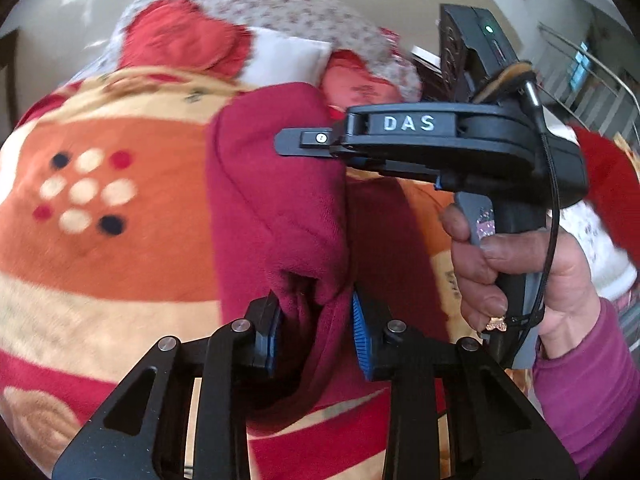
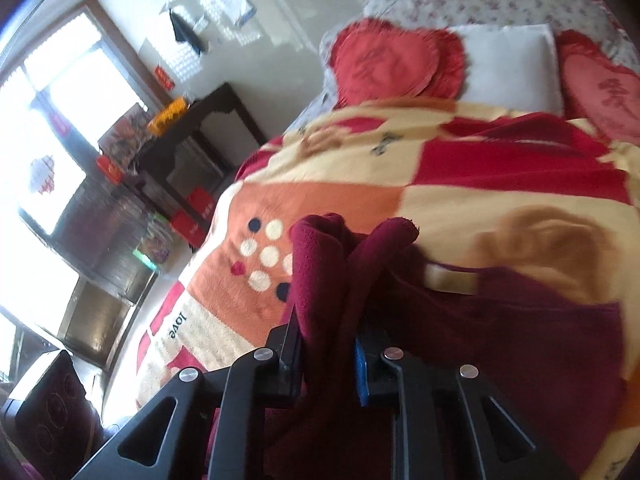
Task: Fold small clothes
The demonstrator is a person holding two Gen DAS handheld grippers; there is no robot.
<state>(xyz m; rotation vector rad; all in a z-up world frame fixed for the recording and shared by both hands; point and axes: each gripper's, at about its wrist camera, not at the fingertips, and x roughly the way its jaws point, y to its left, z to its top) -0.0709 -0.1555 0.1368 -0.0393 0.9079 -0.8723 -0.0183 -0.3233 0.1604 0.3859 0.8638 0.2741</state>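
Observation:
A dark red knit garment hangs bunched above a patterned blanket on a bed. My left gripper is shut on a fold of it, the cloth pinched between the blue pads. My right gripper, held in a hand, reaches in from the right and its fingers touch the garment's upper edge. In the right wrist view my right gripper is shut on the same garment, whose bunched edge sticks up past the fingers. The rest of the garment drapes to the right over the blanket.
Red heart cushions and a white pillow lie at the head of the bed. A dark side table with boxes stands at the bed's left, under bright windows. The person's hand and purple sleeve are at right.

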